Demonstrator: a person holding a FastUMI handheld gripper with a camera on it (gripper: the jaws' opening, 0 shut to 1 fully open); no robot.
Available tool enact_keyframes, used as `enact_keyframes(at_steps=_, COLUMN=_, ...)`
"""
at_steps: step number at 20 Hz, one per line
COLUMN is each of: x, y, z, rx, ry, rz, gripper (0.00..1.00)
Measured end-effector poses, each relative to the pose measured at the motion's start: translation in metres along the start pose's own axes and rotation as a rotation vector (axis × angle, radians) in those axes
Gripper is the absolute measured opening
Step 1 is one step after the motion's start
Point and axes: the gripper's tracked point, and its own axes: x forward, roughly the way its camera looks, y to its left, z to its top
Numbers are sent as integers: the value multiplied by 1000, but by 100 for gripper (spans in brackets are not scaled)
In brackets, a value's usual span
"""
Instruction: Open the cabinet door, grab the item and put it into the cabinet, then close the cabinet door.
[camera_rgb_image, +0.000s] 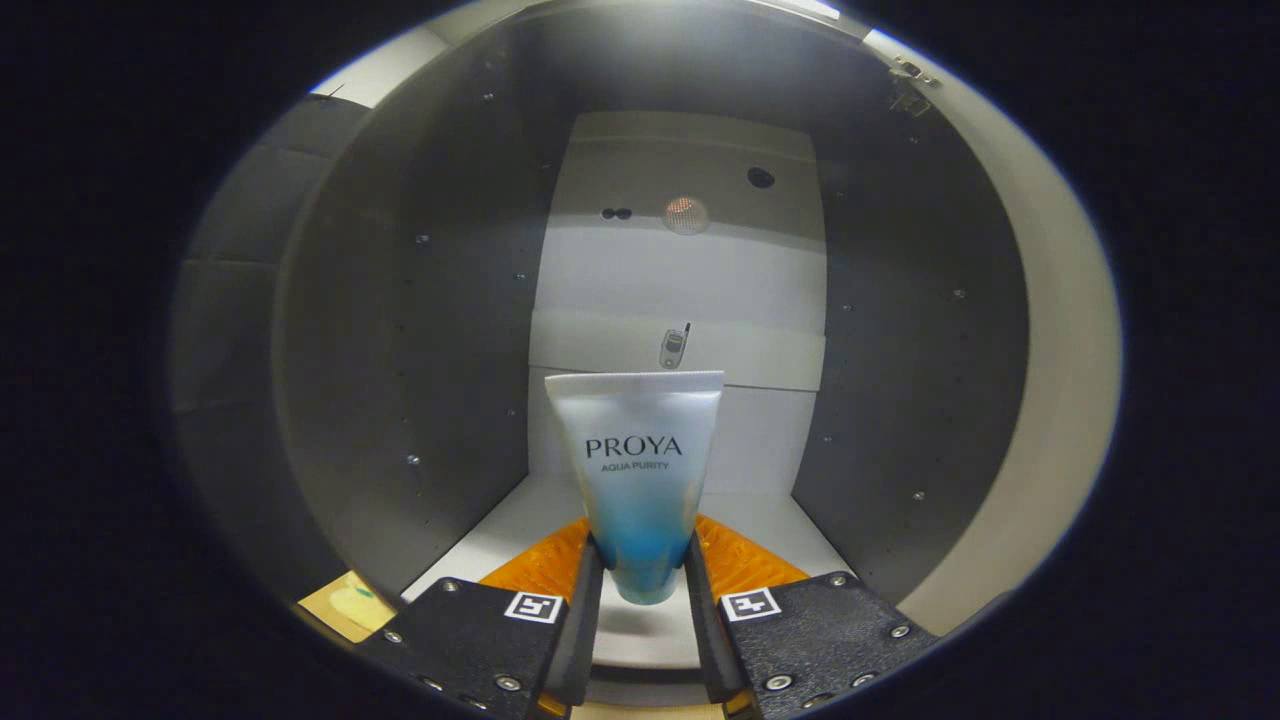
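White-blue tube (640, 480) upright between tongs (642, 570), pinched by both fingers; inside cabinet (400, 350).

My tongs (640, 575) are pinching a soft plastic tube (637, 470) with a matt, frosted skin and a crimped, ribbed seal at twelve o'clock. The cabinet (420, 330) walls are looking like smooth matt grey board studded with small shiny metal screws.

Dim overall. Light enters from behind the camera, brightest on the cabinet back panel (690, 270); side walls (440, 330) fall dark. Small glare spot at 12 o'clock. Cosmetic tube (640, 470) sharp, evenly lit. Strong fisheye bending toward edges, soft at rim.
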Motion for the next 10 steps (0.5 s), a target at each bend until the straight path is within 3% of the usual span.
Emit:
enact_keyframes(at_steps=6, x=52, y=-5, z=-40, rx=-2, ry=76, rz=-24, gripper=43)
enact_keyframes(at_steps=10, x=60, y=-8, z=-54, rx=84, ry=108, rz=-19, gripper=44)
